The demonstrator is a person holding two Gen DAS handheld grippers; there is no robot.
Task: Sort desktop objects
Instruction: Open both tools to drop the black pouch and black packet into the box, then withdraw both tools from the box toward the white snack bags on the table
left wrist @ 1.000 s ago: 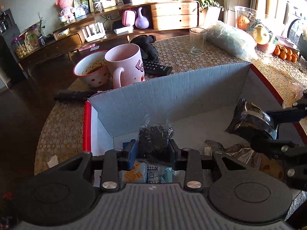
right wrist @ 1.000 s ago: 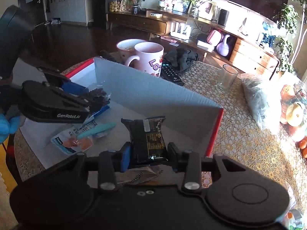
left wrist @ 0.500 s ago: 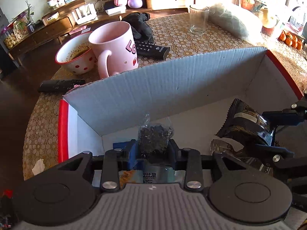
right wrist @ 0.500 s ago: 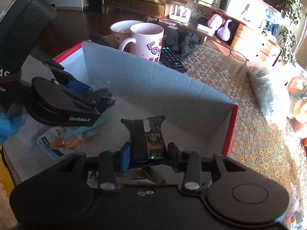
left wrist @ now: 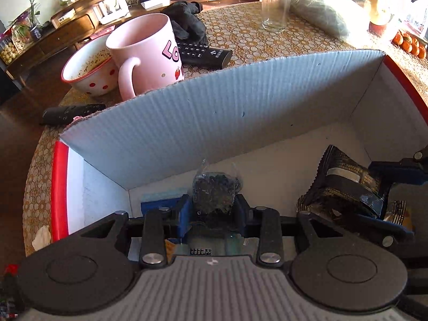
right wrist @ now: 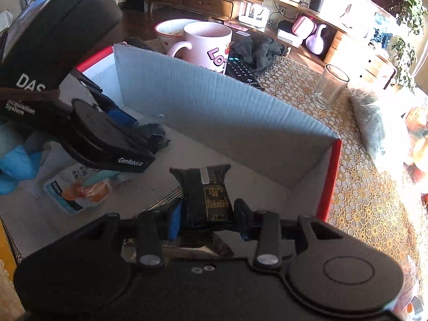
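A cardboard box (left wrist: 214, 112) with red edges and a grey inner wall stands open on the table; it also shows in the right wrist view (right wrist: 227, 117). My left gripper (left wrist: 214, 208) is shut on a small clear bag of dark bits (left wrist: 214, 192), held low inside the box; the bag also shows in the right wrist view (right wrist: 155, 136). My right gripper (right wrist: 206, 214) is shut on a black snack packet (right wrist: 208, 192), also inside the box, to the right of the left gripper; the packet also shows in the left wrist view (left wrist: 345, 184). A blue-and-white snack pouch (right wrist: 77, 190) lies on the box floor.
Behind the box stand a pink mug (left wrist: 147, 53), a red-dotted bowl (left wrist: 88, 72), two black remotes (left wrist: 203, 52) (left wrist: 72, 111), a dark cloth (left wrist: 187, 24), a glass (left wrist: 275, 9) and a plastic bag (left wrist: 321, 13). A crumpled wrapper (right wrist: 165, 200) lies under my right gripper.
Both grippers have moved down and forward into the box with their loads still held. The box wall now looms closer in both views.
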